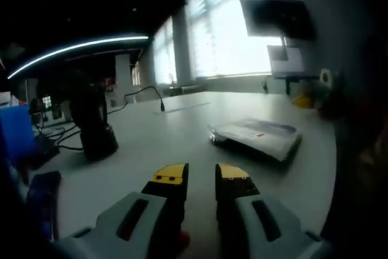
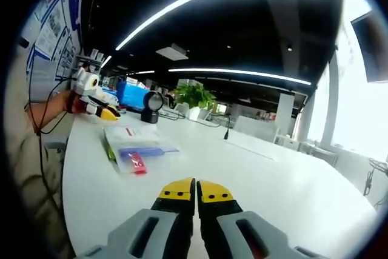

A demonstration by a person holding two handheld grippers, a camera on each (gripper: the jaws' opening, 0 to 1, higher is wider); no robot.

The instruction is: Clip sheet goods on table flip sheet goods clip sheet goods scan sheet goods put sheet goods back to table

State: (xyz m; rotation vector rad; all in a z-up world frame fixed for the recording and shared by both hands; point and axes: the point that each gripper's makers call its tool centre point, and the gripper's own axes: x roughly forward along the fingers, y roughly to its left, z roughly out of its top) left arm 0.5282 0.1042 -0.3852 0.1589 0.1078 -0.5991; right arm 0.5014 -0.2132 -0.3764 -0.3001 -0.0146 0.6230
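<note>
Sheet goods, a flat clear plastic packet with white, blue and purple print [image 1: 257, 135], lying flat on the big white round table [image 1: 182, 131]. Not held by anything. Seen ahead and a bit to the right of the left gripper [image 1: 201, 179] in the left gripper view, well apart from the yellow tips. Jaws of that gripper a little apart, with a dark gap between them and nothing in it. Hanging low over the table top.

Seen again in the right gripper view as a clear packet with a blue strip and a small red tag [image 2: 136, 148], flat on the table [image 2: 291, 186], ahead and to the left of the right gripper [image 2: 196, 192]. Right gripper's two yellow tips pressed together, holding nothing. Apart from the packet.

Far left in the right gripper view, the other gripper, white and yellow [image 2: 91, 98], held in a person's hand [image 2: 73, 102], up near the table edge and beyond the packet.

Black round stand with a thick dark body [image 1: 94, 128] standing upright on the table, to the left of the packet, with black cables [image 1: 142, 92] trailing away behind it. Same black stand [image 2: 150, 108] past the packet in the right gripper view. Blue box [image 2: 132, 95] behind it, and a green leafy plant [image 2: 195, 96] farther back. Bright windows [image 1: 224, 28] beyond the table.
</note>
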